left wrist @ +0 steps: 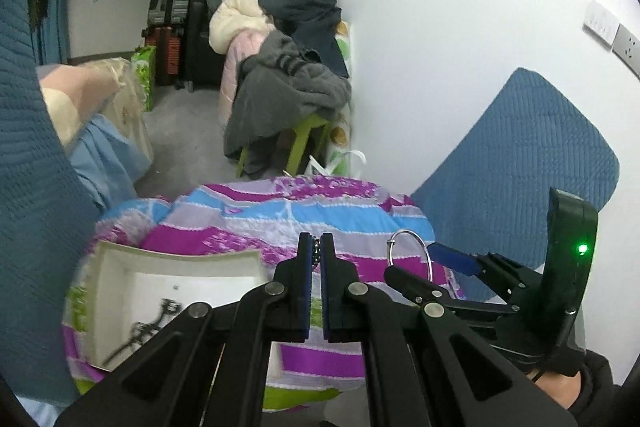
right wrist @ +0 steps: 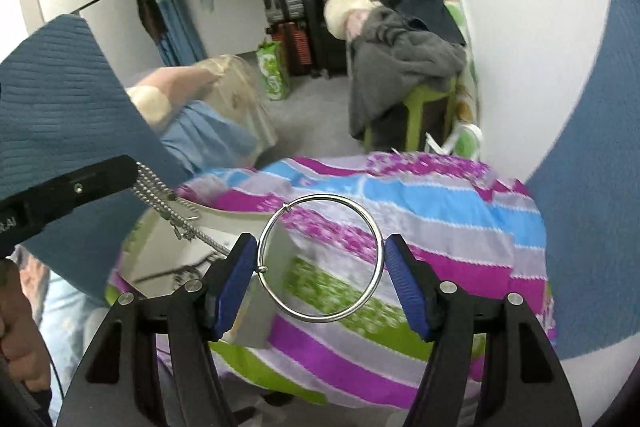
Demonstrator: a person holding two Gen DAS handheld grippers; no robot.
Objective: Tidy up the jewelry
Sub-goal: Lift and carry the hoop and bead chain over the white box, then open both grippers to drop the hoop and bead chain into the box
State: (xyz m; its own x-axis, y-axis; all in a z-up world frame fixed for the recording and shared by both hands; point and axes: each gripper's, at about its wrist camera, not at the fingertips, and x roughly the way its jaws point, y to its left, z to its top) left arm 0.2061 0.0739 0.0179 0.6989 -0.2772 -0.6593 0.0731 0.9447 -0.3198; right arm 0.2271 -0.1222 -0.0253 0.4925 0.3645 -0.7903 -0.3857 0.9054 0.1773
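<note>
The bangle point(right wrist: 320, 259), thin stiff slippery metal, sits clamped across its rim between the right gripper point(right wrist: 318, 277) jaws. The limp chain point(right wrist: 168, 205) dangles from the left gripper point(left wrist: 316, 259), jaws together on it, above the white tray point(left wrist: 120, 259).

The box point(left wrist: 120, 291) is sitting on the blanket point(left wrist: 248, 215), left of both grippers; a chain point(left wrist: 152, 327) is lying inside it, and the clothes-covered stool point(left wrist: 304, 139) is standing behind, against the wall point(left wrist: 460, 27)
</note>
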